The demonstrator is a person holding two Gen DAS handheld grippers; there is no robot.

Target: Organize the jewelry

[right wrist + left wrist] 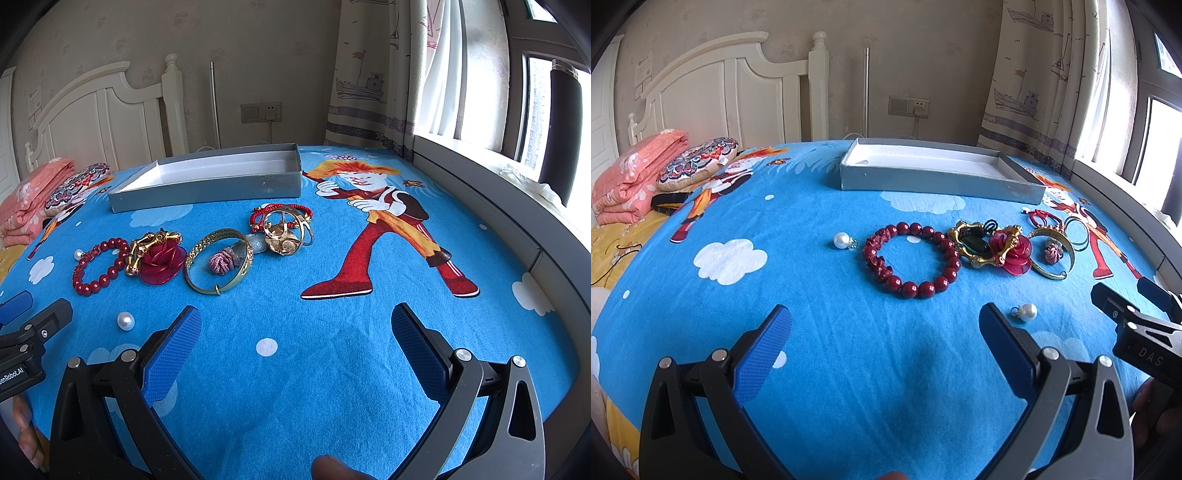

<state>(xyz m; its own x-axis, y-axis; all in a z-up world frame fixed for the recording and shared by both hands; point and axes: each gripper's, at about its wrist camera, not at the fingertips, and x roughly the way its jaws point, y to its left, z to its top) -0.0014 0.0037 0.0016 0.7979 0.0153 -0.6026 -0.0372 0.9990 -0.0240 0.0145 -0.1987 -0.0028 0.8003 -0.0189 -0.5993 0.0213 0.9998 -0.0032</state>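
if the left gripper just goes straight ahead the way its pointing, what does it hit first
Most likely the red bead bracelet. The left gripper is open over bare blue bedsheet, and the bracelet lies first along its centre line, with the grey box farther behind. Height above the sheet is unclear, so it may pass over.

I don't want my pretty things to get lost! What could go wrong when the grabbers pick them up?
The near pearl is small and round, so it might roll away on the soft bedsheet if a finger nudges it. The rose, gold frame and bangle lie bunched together, so grabbing one could drag another. The box sits behind the pile, so a carried piece could drop on the way over.
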